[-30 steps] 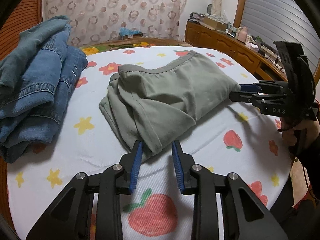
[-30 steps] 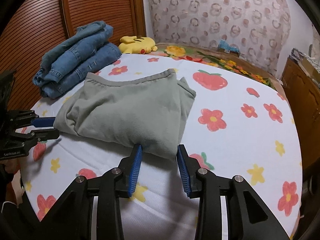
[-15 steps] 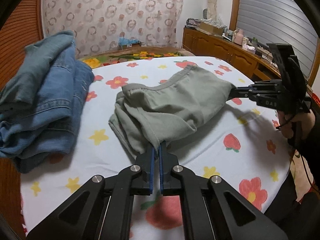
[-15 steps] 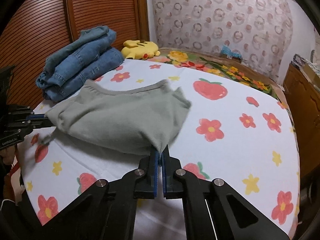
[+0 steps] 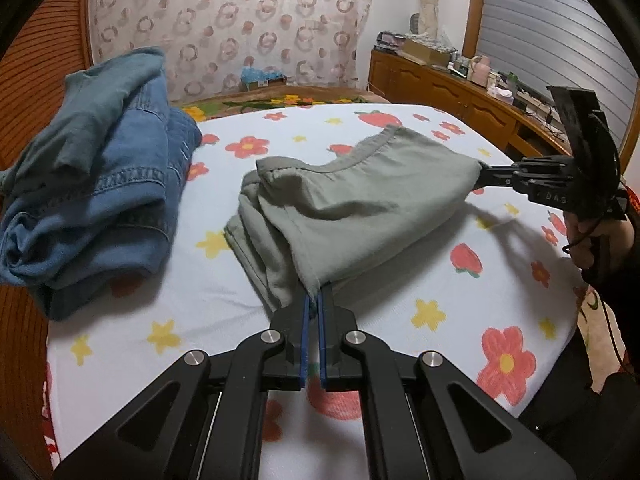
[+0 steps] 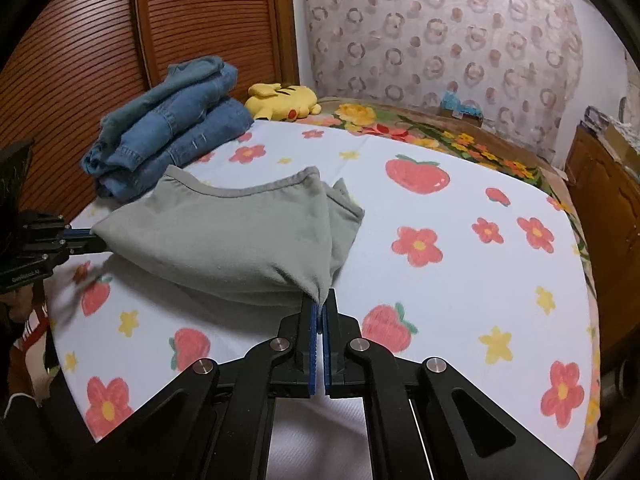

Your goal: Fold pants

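Note:
The folded grey-green pants (image 5: 352, 204) lie on the flowered bed sheet (image 5: 400, 300), their near edge lifted between both grippers. My left gripper (image 5: 314, 300) is shut on one near corner of the pants. My right gripper (image 6: 320, 304) is shut on the other near corner; it also shows in the left wrist view (image 5: 486, 174) at the right. The pants (image 6: 240, 236) hang stretched between the two grips, waistband toward the far side. The left gripper shows in the right wrist view (image 6: 94, 236) at the left edge.
A pile of blue denim clothes (image 5: 96, 184) lies on the bed's far left, also in the right wrist view (image 6: 168, 124). A yellow plush toy (image 6: 284, 100) sits beyond it. A wooden sideboard (image 5: 460, 96) stands beside the bed. A slatted wooden door (image 6: 120, 40) is behind the denim.
Both grippers have shut on the near corners of the pants and lifted that edge off the sheet, pulling the cloth taut between them.

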A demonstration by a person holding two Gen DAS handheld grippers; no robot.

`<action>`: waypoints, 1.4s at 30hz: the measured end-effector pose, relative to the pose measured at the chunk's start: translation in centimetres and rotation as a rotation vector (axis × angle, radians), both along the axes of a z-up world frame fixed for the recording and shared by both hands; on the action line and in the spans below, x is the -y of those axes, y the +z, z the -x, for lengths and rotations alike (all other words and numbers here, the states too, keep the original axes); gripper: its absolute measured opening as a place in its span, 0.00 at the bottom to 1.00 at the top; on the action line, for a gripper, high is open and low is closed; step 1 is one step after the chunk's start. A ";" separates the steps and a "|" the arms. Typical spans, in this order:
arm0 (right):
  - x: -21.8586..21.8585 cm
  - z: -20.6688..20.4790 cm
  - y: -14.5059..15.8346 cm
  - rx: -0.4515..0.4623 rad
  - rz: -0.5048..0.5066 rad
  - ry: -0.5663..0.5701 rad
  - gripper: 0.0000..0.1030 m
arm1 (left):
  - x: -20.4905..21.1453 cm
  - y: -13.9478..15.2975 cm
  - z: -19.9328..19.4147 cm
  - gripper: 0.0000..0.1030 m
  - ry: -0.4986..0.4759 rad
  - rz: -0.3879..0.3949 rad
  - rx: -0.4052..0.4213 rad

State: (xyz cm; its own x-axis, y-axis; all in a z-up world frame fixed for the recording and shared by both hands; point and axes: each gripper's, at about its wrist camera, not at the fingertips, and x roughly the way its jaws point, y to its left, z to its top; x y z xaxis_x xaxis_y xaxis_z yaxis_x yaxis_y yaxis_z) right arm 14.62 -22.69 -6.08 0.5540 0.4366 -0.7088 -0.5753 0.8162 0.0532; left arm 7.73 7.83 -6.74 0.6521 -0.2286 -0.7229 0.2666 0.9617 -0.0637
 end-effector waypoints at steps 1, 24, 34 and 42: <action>0.0 0.0 0.0 -0.006 0.000 0.005 0.01 | 0.1 -0.1 0.1 0.04 0.000 0.002 -0.004; 0.8 2.1 2.8 0.042 -0.023 0.015 0.04 | 0.9 2.7 -1.4 0.54 0.021 -0.007 0.038; -0.6 0.5 2.9 0.054 -0.037 0.010 0.27 | 0.7 1.9 -4.3 0.75 0.053 0.023 0.027; -2.2 -3.2 1.8 0.021 -0.027 0.021 0.31 | 0.0 0.8 -6.7 0.75 0.076 0.018 -0.011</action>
